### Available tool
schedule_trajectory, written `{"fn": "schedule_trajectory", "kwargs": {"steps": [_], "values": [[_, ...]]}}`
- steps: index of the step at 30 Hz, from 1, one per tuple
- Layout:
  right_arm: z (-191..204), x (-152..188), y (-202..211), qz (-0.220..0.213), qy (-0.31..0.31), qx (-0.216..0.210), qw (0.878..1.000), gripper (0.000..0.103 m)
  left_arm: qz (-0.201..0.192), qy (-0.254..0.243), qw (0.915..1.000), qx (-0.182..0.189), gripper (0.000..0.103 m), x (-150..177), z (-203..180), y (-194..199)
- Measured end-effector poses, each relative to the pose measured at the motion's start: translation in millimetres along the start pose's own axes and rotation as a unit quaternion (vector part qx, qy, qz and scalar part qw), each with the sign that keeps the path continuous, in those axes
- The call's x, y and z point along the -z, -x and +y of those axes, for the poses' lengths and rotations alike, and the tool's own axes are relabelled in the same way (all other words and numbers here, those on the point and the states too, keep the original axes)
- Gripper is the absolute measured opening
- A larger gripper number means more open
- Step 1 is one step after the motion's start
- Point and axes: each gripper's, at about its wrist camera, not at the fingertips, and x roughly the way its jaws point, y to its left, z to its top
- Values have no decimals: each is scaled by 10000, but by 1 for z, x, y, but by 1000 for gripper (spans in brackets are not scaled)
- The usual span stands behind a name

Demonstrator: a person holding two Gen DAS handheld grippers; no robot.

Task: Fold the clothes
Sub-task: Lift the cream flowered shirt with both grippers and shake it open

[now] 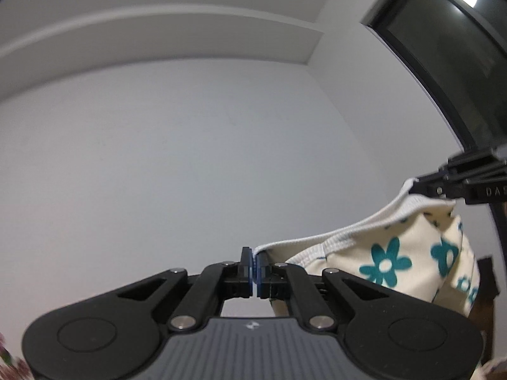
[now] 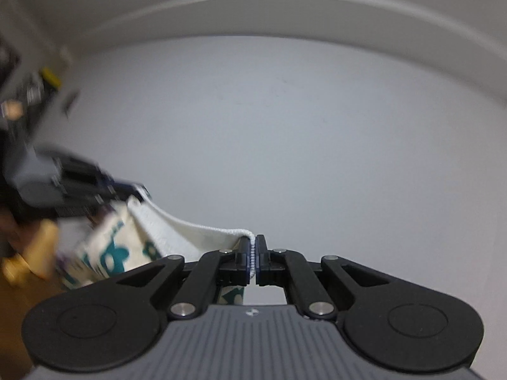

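A cream garment with teal flowers (image 1: pixel 396 259) hangs in the air between my two grippers, its white ribbed edge (image 1: pixel 348 228) stretched from one to the other. My left gripper (image 1: pixel 254 264) is shut on one end of that edge. My right gripper (image 2: pixel 252 255) is shut on the other end, and the cloth (image 2: pixel 196 240) runs off to its left. Each gripper shows in the other's view: the right one (image 1: pixel 418 186) at the far right, the left one (image 2: pixel 136 190) blurred at the far left. Both point up at a wall.
A plain grey-white wall (image 1: pixel 190 158) and a ceiling ledge (image 1: pixel 158 38) fill both views. A dark window or door frame (image 1: pixel 443 47) stands at the upper right of the left wrist view. Blurred brown surfaces (image 2: pixel 19 300) lie at the right wrist view's lower left.
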Motion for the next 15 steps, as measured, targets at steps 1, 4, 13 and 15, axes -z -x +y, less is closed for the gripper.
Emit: {"fn": "schedule_trajectory", "kwargs": {"steps": [1,4,13,15], "values": [[-6,1,-6,2,-129,-89,9999,2,23,108,9999,44,1,1,4,-5],[-27,0,-5,-257,-620,-537,9963,2,-270,275,9991,167,1,-1,9,5],[-35,-12,23,-608,-377,-952,9929,1,-892,-48,9959,121,1,-38,-2,49],[-40,-18,32,-699,-370,-1019,9916,1,-996,-50,9949,127,1,-50,5,51]]}}
